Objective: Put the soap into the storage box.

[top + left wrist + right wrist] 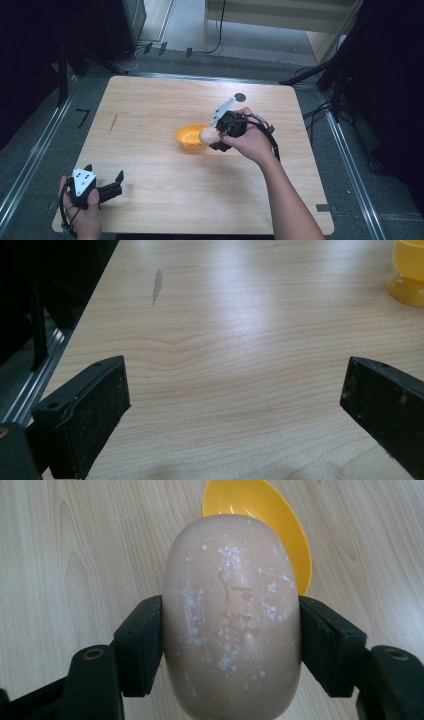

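At counter [150, 105] centre: right tongs [214, 139] clamp pale oval soap bar [232, 615], held above yellow bowl [190, 136] at its 3 o'clock rim. Left tongs [119, 182], 7 o'clock corner, spread wide, nothing between.

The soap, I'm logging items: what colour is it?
Pale pinkish-beige with white flecks; the soap shows best in the right gripper view.

Three cameras – one up high, two riding on the grippers

The high view looks down at the whole table [150, 100] from the person's side. The left gripper view sits low, facing the yellow bowl [410, 275] at 2 o'clock – the right gripper view, very close, looks down on that bowl at 12 o'clock.
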